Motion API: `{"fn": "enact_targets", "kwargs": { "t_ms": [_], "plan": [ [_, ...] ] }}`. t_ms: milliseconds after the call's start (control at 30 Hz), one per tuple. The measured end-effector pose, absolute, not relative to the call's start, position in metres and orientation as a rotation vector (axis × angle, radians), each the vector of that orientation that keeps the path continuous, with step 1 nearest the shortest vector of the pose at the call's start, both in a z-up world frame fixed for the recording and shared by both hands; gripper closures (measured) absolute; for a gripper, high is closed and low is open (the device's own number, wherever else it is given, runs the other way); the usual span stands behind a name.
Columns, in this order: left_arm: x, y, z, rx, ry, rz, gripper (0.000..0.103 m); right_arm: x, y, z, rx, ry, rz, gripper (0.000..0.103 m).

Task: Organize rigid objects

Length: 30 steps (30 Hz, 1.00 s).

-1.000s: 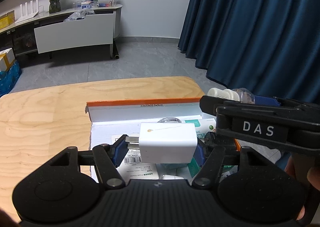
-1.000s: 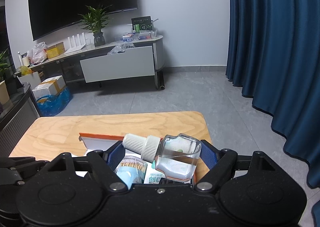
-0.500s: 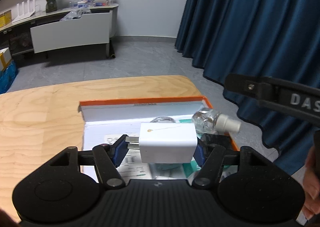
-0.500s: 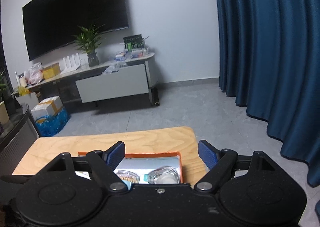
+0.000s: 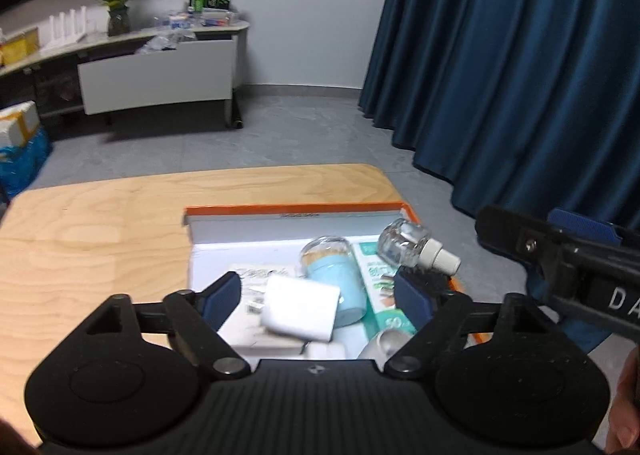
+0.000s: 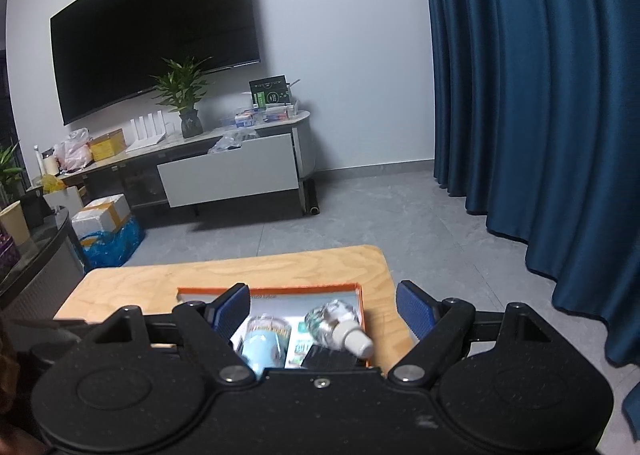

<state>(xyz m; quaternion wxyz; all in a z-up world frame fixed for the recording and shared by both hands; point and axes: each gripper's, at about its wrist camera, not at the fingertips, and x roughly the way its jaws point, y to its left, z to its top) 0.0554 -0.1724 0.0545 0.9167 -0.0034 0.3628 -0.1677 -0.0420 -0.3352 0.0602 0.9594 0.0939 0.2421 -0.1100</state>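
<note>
Left gripper (image 5: 318, 297) jaws are opening and the white charger (image 5: 300, 313) that was clamped 1 second ago now drops loose into the orange box (image 5: 296, 211) on the bench (image 5: 100, 223), right gripper (image 6: 320, 309) wide and empty, so 1 more item's stowed.

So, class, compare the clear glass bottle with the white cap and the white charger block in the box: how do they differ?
The clear glass bottle is see-through and rounded; the white charger block is opaque and boxy. The bottle ends in a ribbed white cap pointing right and rests against the right wall of the orange box; the block lies nearer the camera, between the opening jaws of the left tool, untouched by them. Both lie tilted on other items inside the box.
</note>
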Motion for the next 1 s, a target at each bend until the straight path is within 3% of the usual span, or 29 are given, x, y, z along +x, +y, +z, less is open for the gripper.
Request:
{"fn": "enact_targets", "kwargs": {
  "t_ms": [133,533,1000],
  "plan": [
    [0.038,-0.164,0.060,-0.012,0.752,-0.305,0.008,-0.055,-0.330,0.063,0.189,0.503,-0.222,0.007],
    [-0.005,-0.152,0.059,0.016,0.782,-0.244,0.000,-0.096,-0.316,0.058,0.187,0.544,-0.218,0.006],
    [-0.041,-0.145,0.053,0.031,0.812,-0.206,0.000,-0.139,-0.305,0.047,0.189,0.588,-0.211,0.006]
  ]
}}
